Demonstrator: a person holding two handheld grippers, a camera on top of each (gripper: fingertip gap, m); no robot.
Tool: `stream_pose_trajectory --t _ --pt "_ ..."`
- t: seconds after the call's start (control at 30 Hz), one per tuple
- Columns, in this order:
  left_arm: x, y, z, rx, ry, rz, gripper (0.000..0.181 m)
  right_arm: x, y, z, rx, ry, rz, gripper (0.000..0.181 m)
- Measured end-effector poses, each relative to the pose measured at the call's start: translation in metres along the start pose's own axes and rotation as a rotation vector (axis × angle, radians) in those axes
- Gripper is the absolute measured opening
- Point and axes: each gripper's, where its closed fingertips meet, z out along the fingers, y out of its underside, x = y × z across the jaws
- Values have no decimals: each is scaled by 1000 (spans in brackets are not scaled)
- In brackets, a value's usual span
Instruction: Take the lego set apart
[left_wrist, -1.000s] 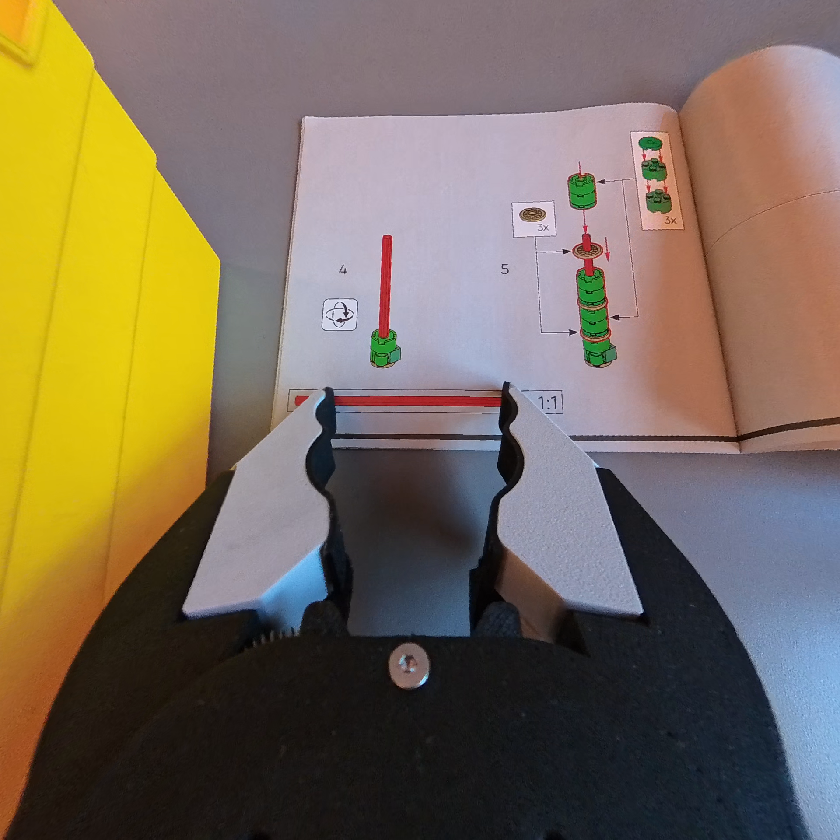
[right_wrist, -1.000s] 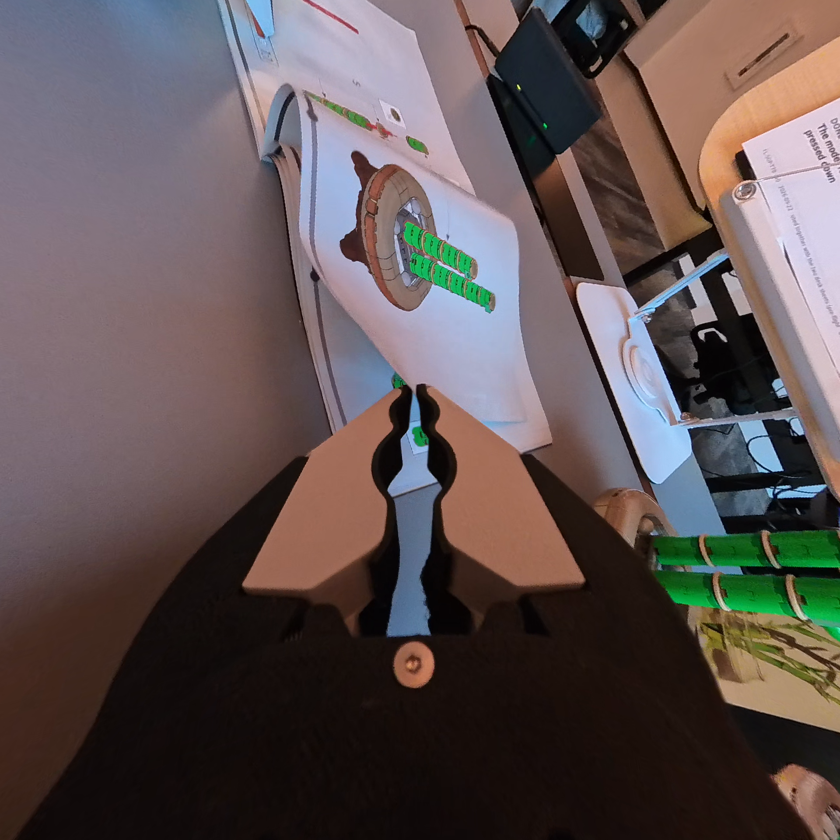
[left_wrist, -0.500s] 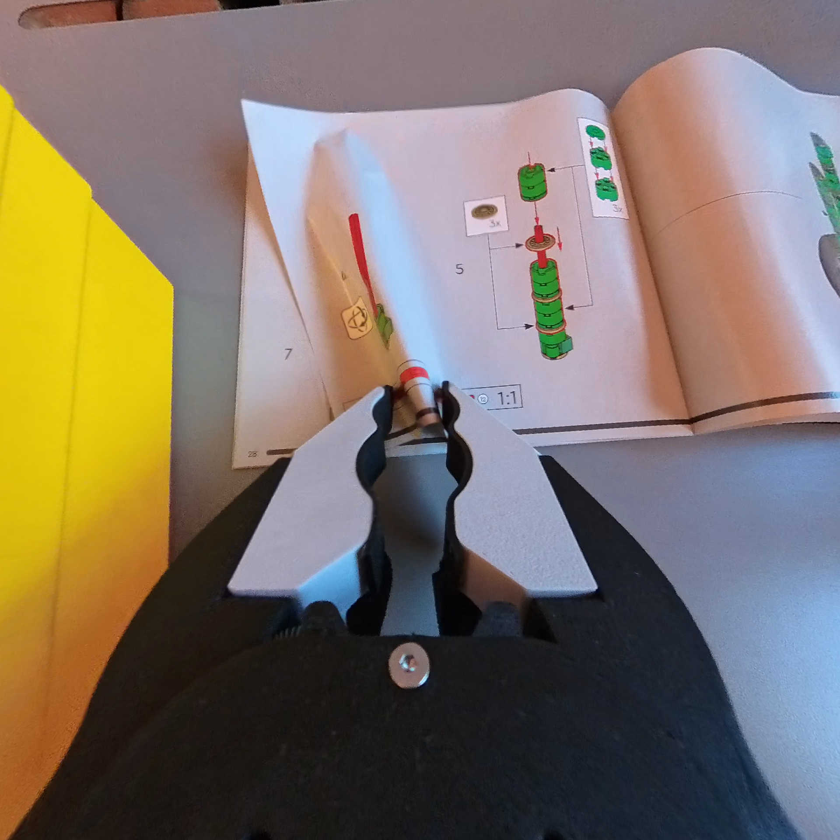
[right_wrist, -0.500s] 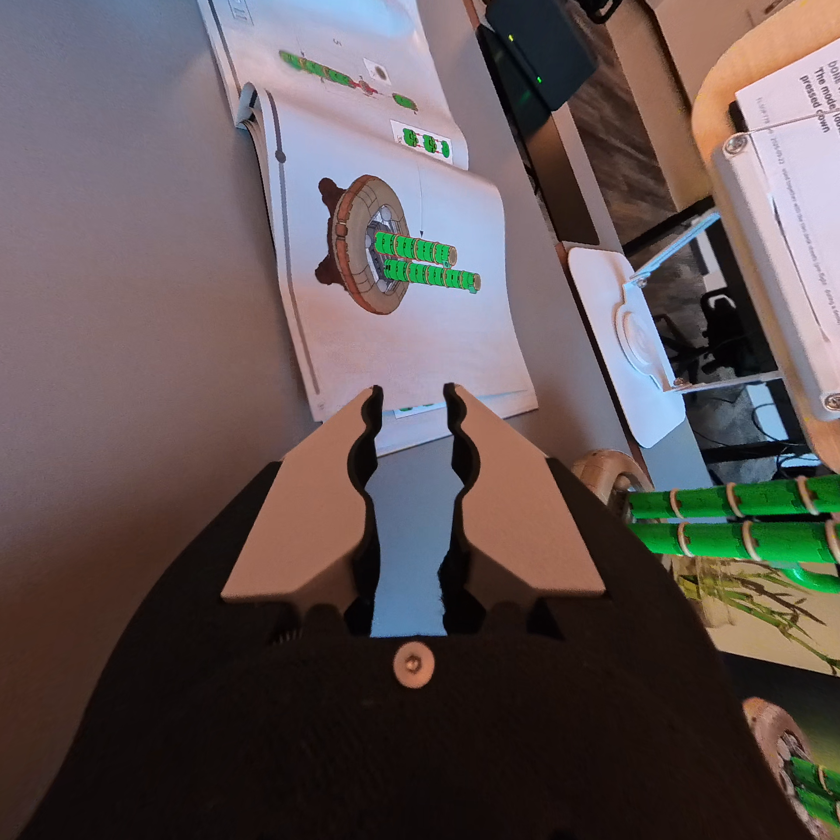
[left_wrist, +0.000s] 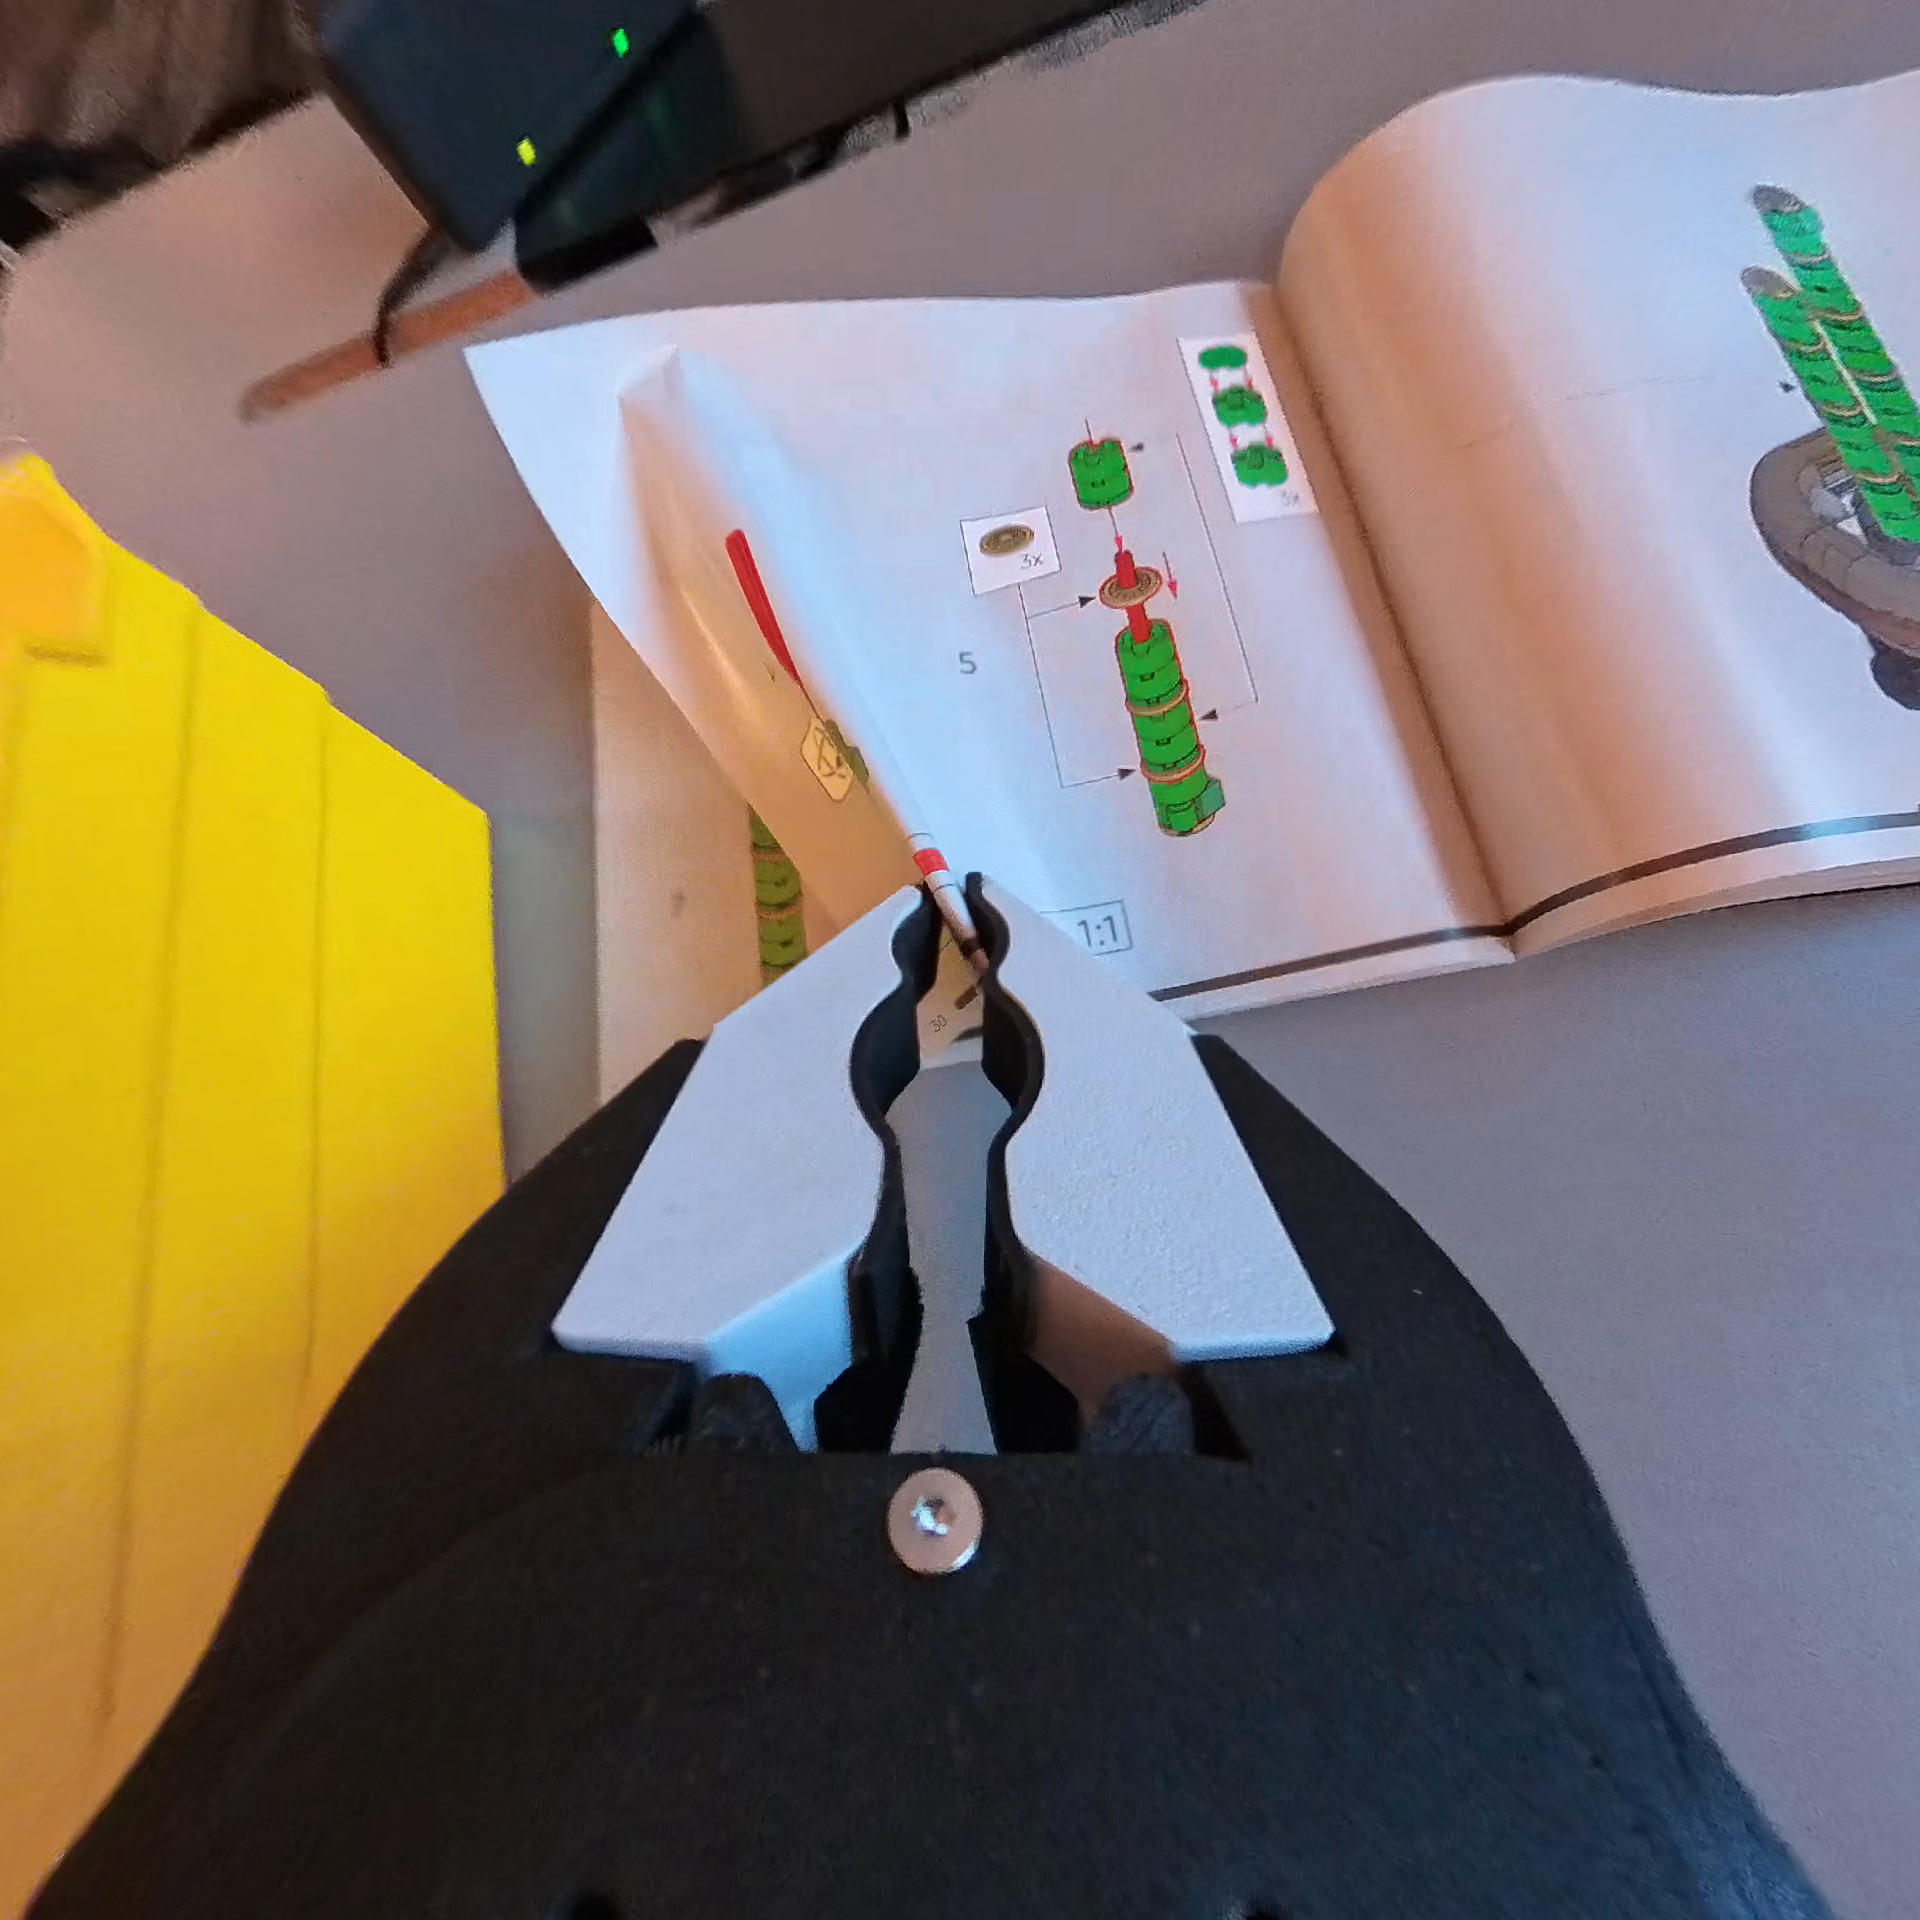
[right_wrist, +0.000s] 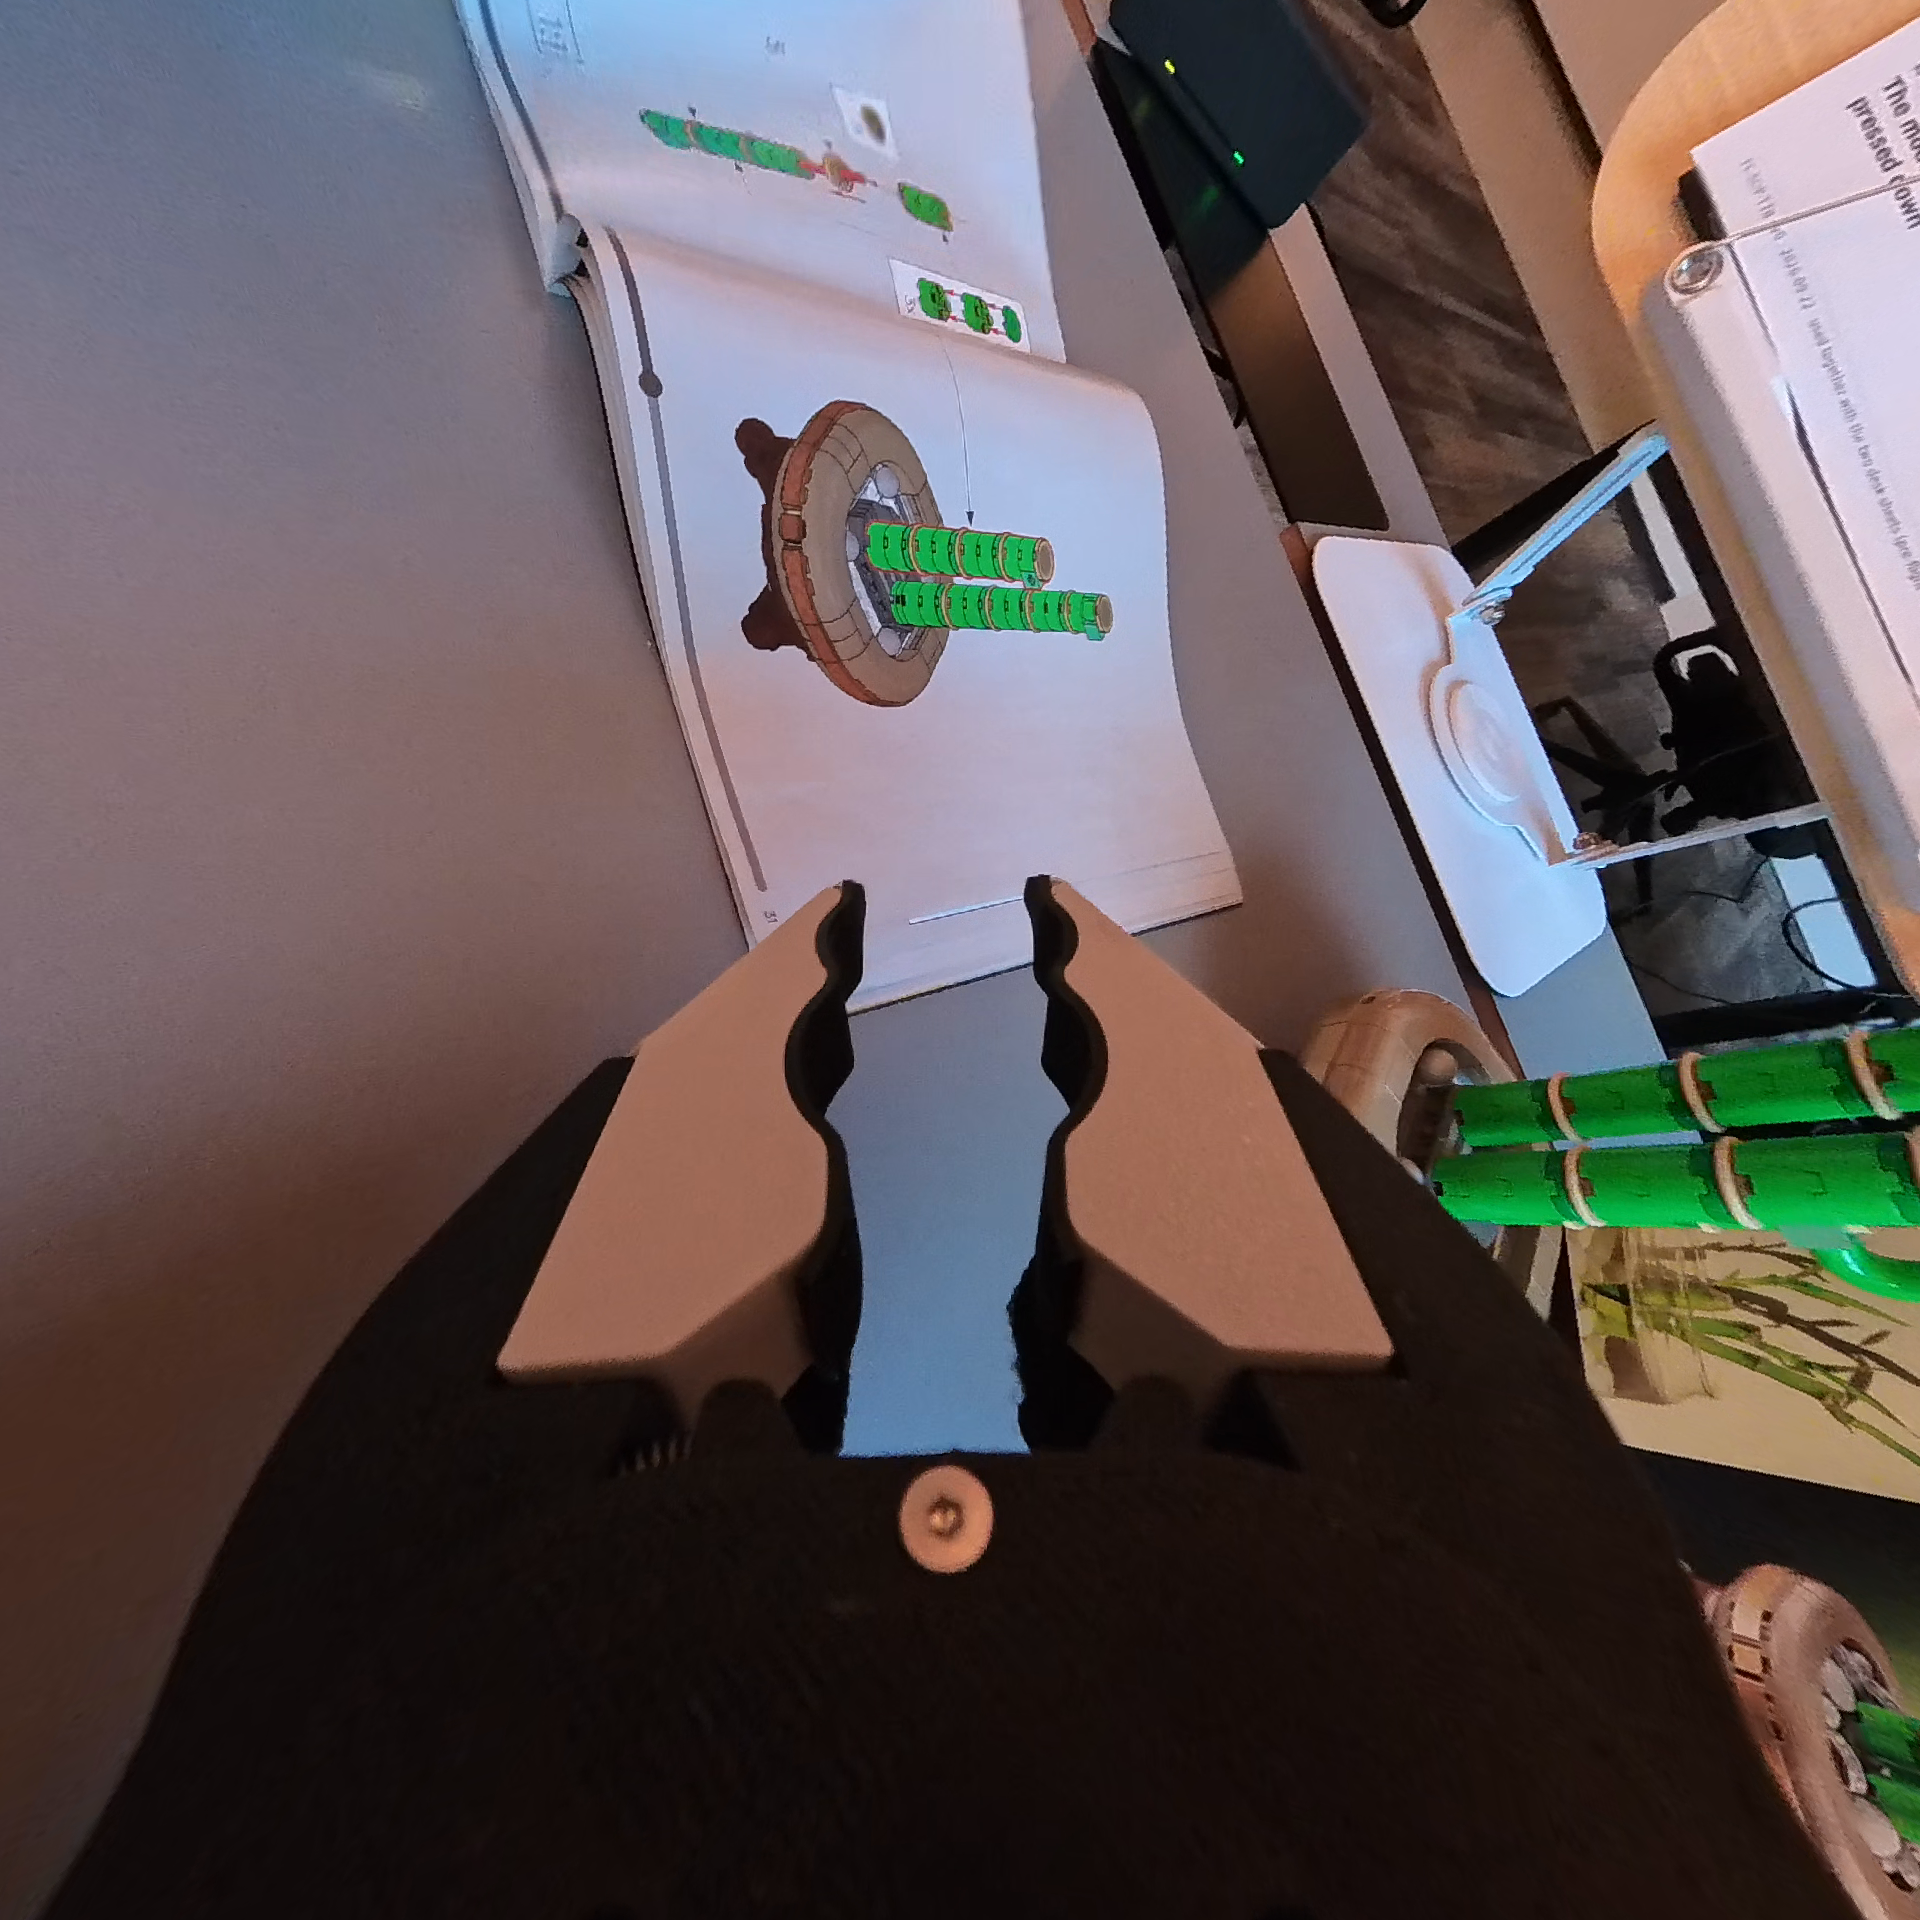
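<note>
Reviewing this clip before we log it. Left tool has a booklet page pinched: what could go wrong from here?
1. The left tool grips only the bottom edge of the lifted page, which is already creased; pulling further could tear or fold it.
2. The right tool hangs open above the instruction booklet, so nothing pins it; it may slide or lift.
3. The green lego stalks lie beside the right tool and could be knocked.

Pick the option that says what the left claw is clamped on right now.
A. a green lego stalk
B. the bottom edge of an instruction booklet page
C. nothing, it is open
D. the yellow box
B: in the left wrist view the left claw is shut on the lower edge of a lifted, creased page of the instruction booklet.
</note>
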Motion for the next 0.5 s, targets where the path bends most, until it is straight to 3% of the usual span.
stream_pose_trajectory --t 0.2,0.27,0.37,0.5 --pt "21 -51 -28 126 -162 261 3 1 4 3 -9 0 19 32" --pt "42 -72 -45 211 -246 376 22 2 7 4 -20 3 21 32" --pt "103 -95 -77 387 -238 532 42 1 10 6 -33 5 13 32" --pt "183 -96 -113 599 -60 645 46 0 14 8 -43 -4 21 32"
